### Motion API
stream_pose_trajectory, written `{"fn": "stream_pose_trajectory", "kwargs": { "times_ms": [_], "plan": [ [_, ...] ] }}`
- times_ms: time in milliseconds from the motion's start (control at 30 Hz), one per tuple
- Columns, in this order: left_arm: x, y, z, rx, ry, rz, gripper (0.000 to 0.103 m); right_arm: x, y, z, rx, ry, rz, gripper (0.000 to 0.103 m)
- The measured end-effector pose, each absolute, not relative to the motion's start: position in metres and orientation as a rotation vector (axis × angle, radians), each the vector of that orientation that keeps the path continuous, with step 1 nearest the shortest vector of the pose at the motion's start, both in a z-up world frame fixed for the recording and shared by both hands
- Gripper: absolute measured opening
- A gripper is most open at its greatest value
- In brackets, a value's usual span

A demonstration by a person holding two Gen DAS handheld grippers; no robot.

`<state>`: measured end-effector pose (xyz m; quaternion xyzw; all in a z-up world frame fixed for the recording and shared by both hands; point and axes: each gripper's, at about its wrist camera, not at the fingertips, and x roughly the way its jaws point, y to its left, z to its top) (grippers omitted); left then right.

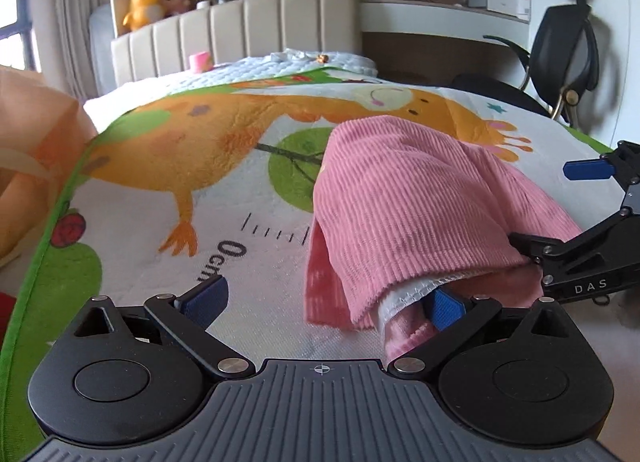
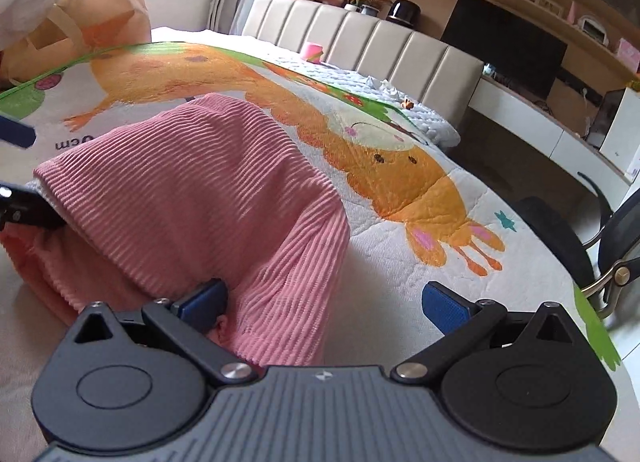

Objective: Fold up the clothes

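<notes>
A pink ribbed garment [image 1: 404,214] lies bunched on the giraffe-print blanket [image 1: 168,150]; it also shows in the right wrist view [image 2: 192,190]. My left gripper [image 1: 326,300] is open, its right blue pad tucked under the garment's near hem, its left pad over bare blanket. My right gripper [image 2: 322,304] is open, its left blue pad under the garment's right edge, its right pad over the blanket. The right gripper also shows at the far right of the left wrist view [image 1: 560,214]. The left gripper's finger shows at the left edge of the right wrist view [image 2: 28,208].
An orange bag [image 2: 100,10] sits at the blanket's left side. A padded headboard [image 1: 248,30] with plush toys [image 1: 144,4] stands at the back. A black office chair [image 1: 568,54] and a desk stand to the right. A small pink object [image 1: 200,61] lies near the headboard.
</notes>
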<state>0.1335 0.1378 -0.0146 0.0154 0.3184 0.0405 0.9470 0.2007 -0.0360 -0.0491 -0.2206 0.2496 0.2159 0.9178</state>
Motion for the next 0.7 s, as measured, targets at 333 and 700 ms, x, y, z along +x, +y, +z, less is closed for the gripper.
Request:
{"fn": "stream_pose_trajectory", "kwargs": {
  "times_ms": [333, 700],
  "plan": [
    [0.115, 0.149, 0.019, -0.169, 0.587, -0.118, 0.102, 0.201, -0.048, -0.052, -0.432, 0.527, 0.455, 0.103],
    [0.128, 0.136, -0.015, -0.064, 0.698, -0.035, 0.103, 0.203, -0.070, -0.030, -0.477, 0.452, 0.384, 0.103]
  ]
}}
